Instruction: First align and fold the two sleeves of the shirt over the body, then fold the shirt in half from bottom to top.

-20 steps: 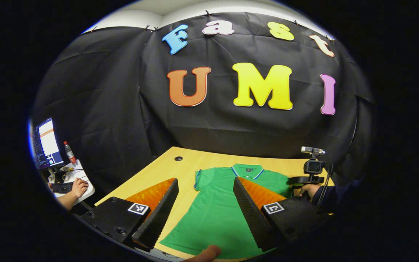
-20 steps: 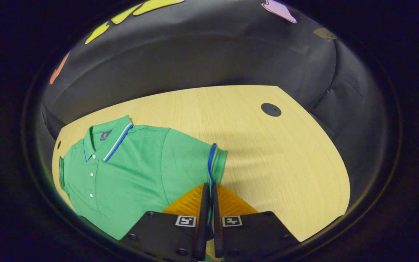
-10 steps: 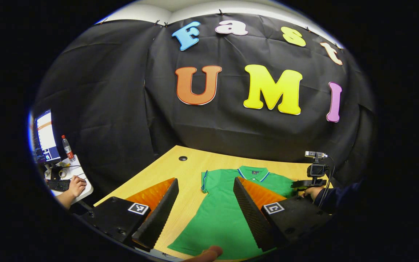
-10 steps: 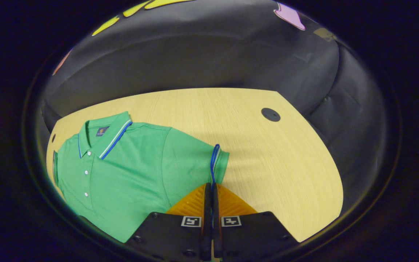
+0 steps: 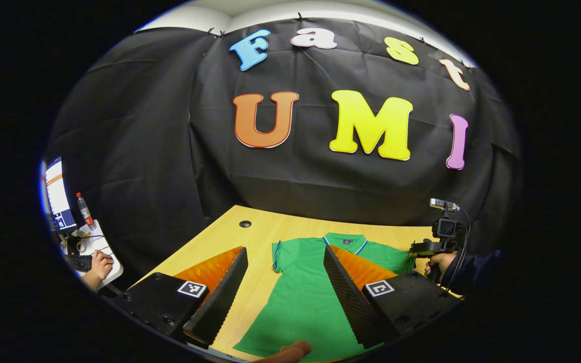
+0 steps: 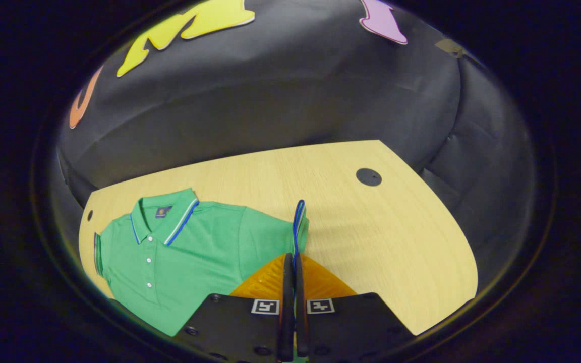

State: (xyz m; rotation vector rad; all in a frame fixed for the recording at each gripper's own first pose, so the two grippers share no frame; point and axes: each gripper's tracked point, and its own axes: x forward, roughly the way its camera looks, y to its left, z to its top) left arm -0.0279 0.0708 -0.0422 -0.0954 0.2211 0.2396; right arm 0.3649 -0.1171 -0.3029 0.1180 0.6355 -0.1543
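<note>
A green shirt (image 6: 189,252) lies flat on the yellow wooden table (image 6: 391,237), in the lower left of the right gripper view and low in the middle of the left gripper view. The right gripper (image 6: 292,262), at the bottom middle of its own view, is pinched tight on the blue edge of the sleeve (image 6: 298,222), and the sleeve stands up a bit. The left gripper (image 5: 285,257) hangs above the shirt with its fingers spread wide, holding nothing.

Monitor (image 5: 57,194), bottle (image 5: 84,210) (side desk).
</note>
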